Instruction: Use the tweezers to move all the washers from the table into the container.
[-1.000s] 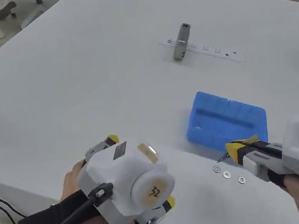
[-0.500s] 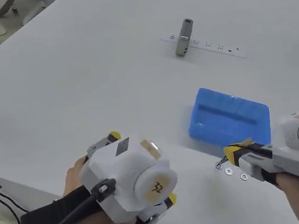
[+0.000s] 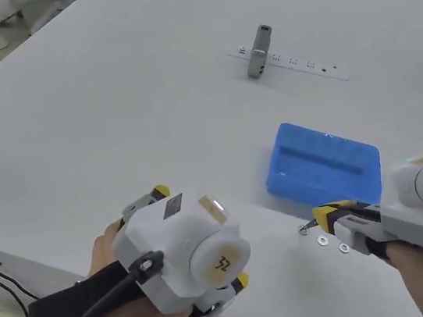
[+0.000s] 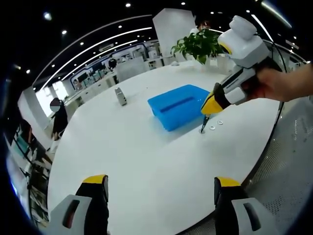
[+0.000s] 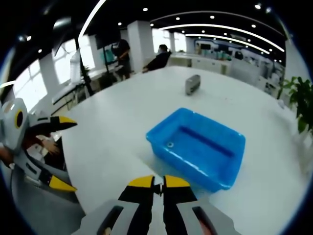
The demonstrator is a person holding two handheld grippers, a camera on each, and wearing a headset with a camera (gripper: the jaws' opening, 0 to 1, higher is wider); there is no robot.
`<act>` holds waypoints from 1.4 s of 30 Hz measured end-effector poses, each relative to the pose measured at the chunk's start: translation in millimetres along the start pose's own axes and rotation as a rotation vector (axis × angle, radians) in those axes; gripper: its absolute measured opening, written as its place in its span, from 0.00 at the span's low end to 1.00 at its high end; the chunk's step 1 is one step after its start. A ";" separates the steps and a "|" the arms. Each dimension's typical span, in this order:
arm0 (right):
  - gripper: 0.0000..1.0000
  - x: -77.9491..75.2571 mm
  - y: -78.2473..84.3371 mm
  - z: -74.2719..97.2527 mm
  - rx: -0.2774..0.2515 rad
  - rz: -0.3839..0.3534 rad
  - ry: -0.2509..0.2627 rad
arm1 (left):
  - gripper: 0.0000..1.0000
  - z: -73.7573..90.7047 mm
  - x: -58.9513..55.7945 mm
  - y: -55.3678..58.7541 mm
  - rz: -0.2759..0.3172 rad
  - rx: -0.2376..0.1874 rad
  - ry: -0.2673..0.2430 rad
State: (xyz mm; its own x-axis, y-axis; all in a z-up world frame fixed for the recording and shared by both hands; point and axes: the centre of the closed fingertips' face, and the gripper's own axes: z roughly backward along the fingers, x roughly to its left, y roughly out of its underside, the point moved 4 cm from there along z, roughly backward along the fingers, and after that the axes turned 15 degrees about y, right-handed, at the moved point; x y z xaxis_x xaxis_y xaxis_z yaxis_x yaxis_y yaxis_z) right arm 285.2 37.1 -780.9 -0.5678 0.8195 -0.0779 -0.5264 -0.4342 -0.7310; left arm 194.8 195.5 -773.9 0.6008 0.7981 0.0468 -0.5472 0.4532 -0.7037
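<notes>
Head view: we see the right hand-held gripper (image 3: 329, 213) low over the table (image 3: 112, 125) close to its near edge, jaws pressed together on the tweezers (image 3: 309, 227). The tweezers' tips point down at the table, just off the near side of the container (image 3: 331, 169). Two washers (image 3: 322, 241) lie flat on the table just beside the tips, between the container and the near edge. They are close together but not touching. We cannot tell whether the tips pinch anything or touch the table.

The container is blue, shallow and open-topped, and sits toward the right end of the near edge. In the right gripper view we spot one washer (image 5: 169, 145) already inside it, on the floor by a wall.

In the left gripper view, the left hand-held gripper (image 4: 161, 183) has its jaws wide apart with nothing between them. It is over bare table at the near edge, well left of the container.

Toward the far edge, a grey block (image 3: 258, 53) stands at the left end of a flat white strip (image 3: 305, 66) with small dark marks.
</notes>
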 end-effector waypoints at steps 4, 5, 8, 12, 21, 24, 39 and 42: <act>0.03 2.5 -0.8 4.2 0.001 0.005 -0.006 | 0.91 -0.1 0.0 0.2 0.002 0.001 0.000; 0.03 2.5 -0.5 4.5 0.004 0.009 -0.006 | 0.91 -0.1 -0.1 0.3 0.001 0.003 0.000; 0.03 1.9 1.9 4.6 0.019 0.034 -0.006 | 0.91 -0.4 -0.4 0.1 -0.002 0.003 0.002; 0.03 0.9 1.3 1.6 0.024 0.049 -0.014 | 0.91 -0.3 -0.1 0.3 0.000 0.004 0.001; 0.03 5.2 -2.4 -5.3 0.032 0.134 -0.022 | 0.91 -1.9 -0.4 1.1 -0.004 0.010 0.004; 0.03 6.1 -2.3 -7.6 0.046 0.129 -0.029 | 0.91 -2.3 -0.4 1.4 -0.006 0.012 0.004; 0.02 12.0 -14.8 -20.2 0.056 0.119 0.008 | 0.91 -3.6 -0.5 1.8 -0.009 0.018 0.002; 0.01 14.2 -16.2 -21.3 0.034 0.100 0.021 | 0.91 -3.4 -0.1 1.7 -0.006 0.016 0.000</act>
State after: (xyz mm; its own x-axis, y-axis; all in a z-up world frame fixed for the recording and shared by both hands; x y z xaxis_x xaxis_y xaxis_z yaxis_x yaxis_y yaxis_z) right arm 299.1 63.7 -784.5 -0.6054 0.7788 -0.1640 -0.4887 -0.5264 -0.6958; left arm 195.7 194.8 -777.5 0.6040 0.7953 0.0513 -0.5525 0.4642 -0.6923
